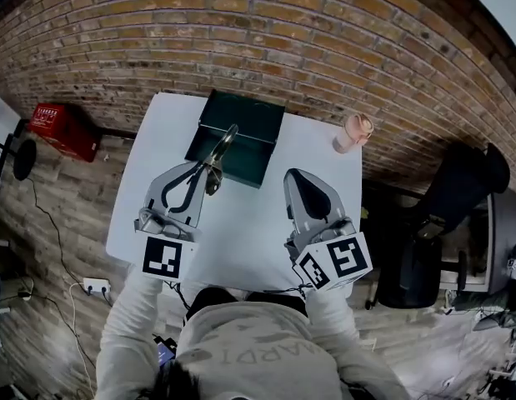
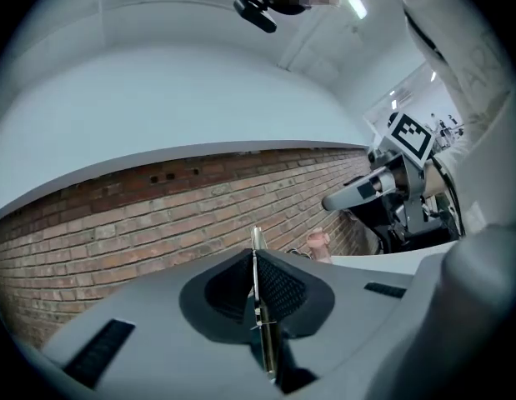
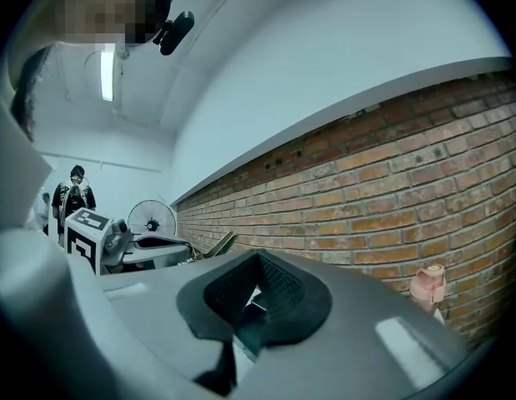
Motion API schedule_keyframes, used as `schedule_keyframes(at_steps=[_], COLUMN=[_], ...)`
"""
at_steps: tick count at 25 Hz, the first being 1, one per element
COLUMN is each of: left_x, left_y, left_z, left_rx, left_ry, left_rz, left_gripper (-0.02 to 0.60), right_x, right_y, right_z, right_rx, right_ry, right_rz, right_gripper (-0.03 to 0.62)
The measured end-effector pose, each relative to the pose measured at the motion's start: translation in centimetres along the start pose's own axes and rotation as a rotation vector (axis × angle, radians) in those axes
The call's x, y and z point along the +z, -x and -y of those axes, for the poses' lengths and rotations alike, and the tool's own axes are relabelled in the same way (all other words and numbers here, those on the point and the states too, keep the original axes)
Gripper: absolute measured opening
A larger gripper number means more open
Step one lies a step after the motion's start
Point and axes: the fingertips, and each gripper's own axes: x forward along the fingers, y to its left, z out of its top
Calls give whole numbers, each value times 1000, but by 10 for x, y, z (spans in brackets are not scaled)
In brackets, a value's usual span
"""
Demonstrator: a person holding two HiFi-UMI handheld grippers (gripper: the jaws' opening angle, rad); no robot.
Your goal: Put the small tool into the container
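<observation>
On a white table (image 1: 241, 232) in the middle of the head view, a dark green container (image 1: 253, 144) sits at the table's upper edge, against the brick wall. A pink cup (image 1: 353, 132) stands at the table's upper right corner. The left gripper (image 1: 211, 172), at centre left of that view, has its jaws pressed on a thin brass-coloured tool (image 1: 226, 142). The tool slants up and to the right out of the jaws, and its tip overlaps the container's left part. In the left gripper view, the left gripper's (image 2: 256, 261) black pads pinch the tool (image 2: 258, 238) edge-on. The tool's tip pokes up past the pads toward the bricks, and the cup (image 2: 318, 244) shows small at centre right. The right gripper (image 1: 296, 180) lies at centre right of the head view, below the container and apart from it. In its own view the right gripper's (image 3: 258, 261) tips meet with nothing between them. At the left of that view are the left gripper (image 3: 132, 244) and the tool (image 3: 222, 243), with a fan (image 3: 152, 219) behind them. A red box (image 1: 62, 127) lies on the floor at the far left of the head view.
</observation>
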Motion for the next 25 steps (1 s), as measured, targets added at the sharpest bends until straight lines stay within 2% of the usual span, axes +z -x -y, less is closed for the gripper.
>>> schedule_keyframes(at_steps=[5, 10, 17, 25], left_x=[-18, -42, -76, -115], left_y=[-22, -42, -66, -93], left_z=[-4, -2, 3, 13], left_rx=[-122, -233, -396, -557], left_ry=[-114, -174, -329, -408], left_rz=[-10, -19, -43, -62], left_gripper=[11, 11, 11, 11], right_x=[-3, -6, -10, -21], right_y=[-8, -13, -20, -18], right_z=[-1, -3, -1, 3], right_rx=[-57, -108, -183, -278], right_ry=[9, 17, 15, 11], right_rz=[-12, -21, -39, -61], right_gripper=[10, 10, 11, 11])
